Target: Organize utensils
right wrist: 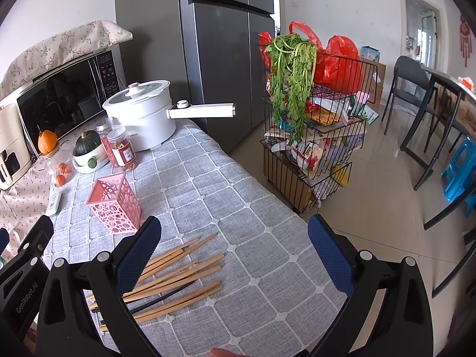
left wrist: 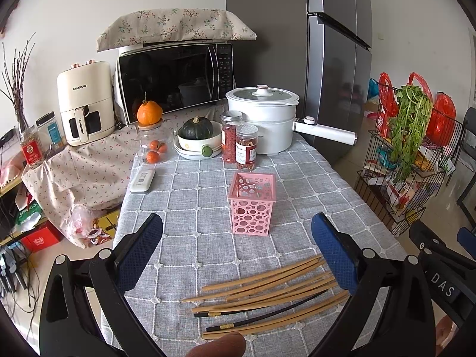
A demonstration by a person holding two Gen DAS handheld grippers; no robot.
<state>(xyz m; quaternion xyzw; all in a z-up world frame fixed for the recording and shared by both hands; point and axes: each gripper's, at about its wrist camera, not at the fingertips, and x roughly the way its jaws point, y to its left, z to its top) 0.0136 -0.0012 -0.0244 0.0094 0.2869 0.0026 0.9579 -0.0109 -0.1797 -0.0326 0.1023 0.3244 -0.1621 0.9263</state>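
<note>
Several wooden chopsticks and two black ones lie loose on the grey checked tablecloth, near the front edge. A pink perforated holder stands upright and empty behind them. My left gripper is open and empty above the chopsticks. The right wrist view shows the chopsticks at lower left and the holder beyond them. My right gripper is open and empty, to the right of the chopsticks, over the table's right side.
Behind the holder stand two spice jars, a white electric pot, a bowl with a squash, a glass jar with oranges and a remote. A wire rack stands right of the table.
</note>
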